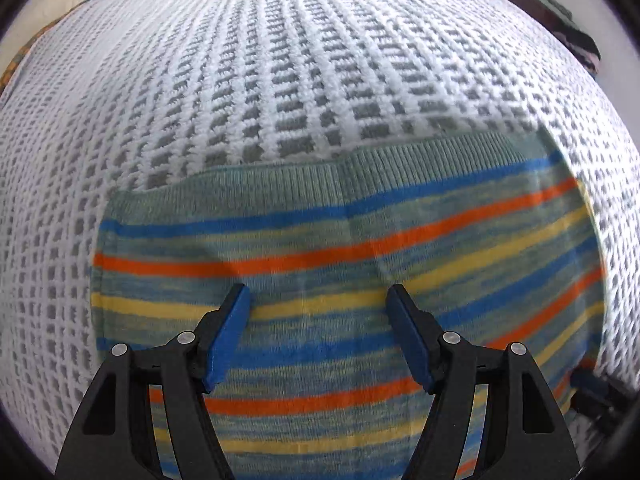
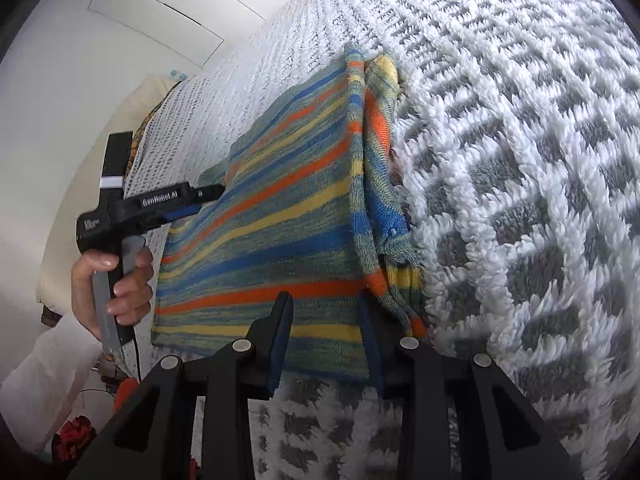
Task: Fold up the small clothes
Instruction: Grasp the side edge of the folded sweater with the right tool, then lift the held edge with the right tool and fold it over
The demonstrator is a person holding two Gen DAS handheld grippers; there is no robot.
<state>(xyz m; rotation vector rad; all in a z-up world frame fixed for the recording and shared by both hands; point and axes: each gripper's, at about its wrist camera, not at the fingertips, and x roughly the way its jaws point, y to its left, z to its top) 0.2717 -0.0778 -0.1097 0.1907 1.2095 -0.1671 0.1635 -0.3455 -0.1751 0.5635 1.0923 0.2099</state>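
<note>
A small striped knit sweater [image 1: 360, 264], green with blue, orange and yellow bands, lies folded flat on a white and grey blanket [image 1: 280, 80]. My left gripper [image 1: 318, 300] is open just above its middle, holding nothing. In the right wrist view the sweater [image 2: 272, 216] lies ahead with a folded sleeve [image 2: 380, 184] along its right edge. My right gripper [image 2: 326, 308] is open at the sweater's near edge; its right finger is partly hidden behind the fabric. The left gripper [image 2: 208, 200] shows there too, held in a hand over the sweater's left edge.
The fluffy blanket [image 2: 520, 160] covers the whole bed. White wardrobe doors [image 2: 140, 20] stand behind the bed, with a cream pillow [image 2: 132, 112] at its far end. A dark pile of clothes [image 1: 560, 20] lies at the far right. Red things [image 2: 76, 436] lie on the floor.
</note>
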